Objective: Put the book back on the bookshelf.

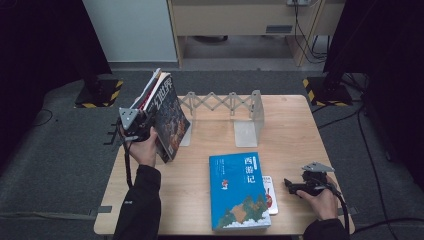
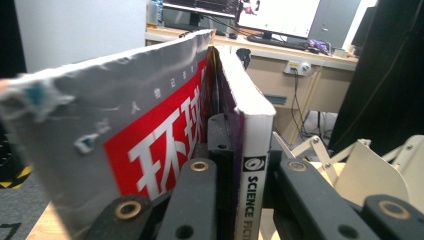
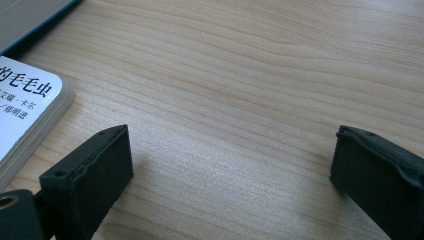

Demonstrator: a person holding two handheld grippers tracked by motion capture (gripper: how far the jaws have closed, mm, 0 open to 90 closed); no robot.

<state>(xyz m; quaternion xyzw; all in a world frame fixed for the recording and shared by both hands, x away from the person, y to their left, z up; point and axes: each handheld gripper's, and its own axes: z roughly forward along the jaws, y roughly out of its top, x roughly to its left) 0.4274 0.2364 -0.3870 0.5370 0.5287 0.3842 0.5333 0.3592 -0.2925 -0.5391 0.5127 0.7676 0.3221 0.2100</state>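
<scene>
My left gripper point(image 1: 149, 128) is raised over the table's left side and shut on a thick book point(image 1: 170, 112) that tilts on end, with thinner magazines leaning behind it. In the left gripper view the black jaws of the left gripper point(image 2: 247, 167) clamp the book's white spine point(image 2: 255, 130), printed "SCIENCE FICTION". A grey and red magazine point(image 2: 135, 125) lies against its left side. My right gripper point(image 1: 291, 186) rests low at the front right of the table. The right gripper point(image 3: 230, 160) is open, with bare wood between its jaws.
A grey folding book rack point(image 1: 225, 104) with an upright end plate point(image 1: 248, 131) stands at the back of the wooden table point(image 1: 290, 135). A blue book point(image 1: 237, 192) lies flat at the front, partly over a small white book point(image 1: 270, 196), whose corner point(image 3: 25, 105) is left of my right jaws.
</scene>
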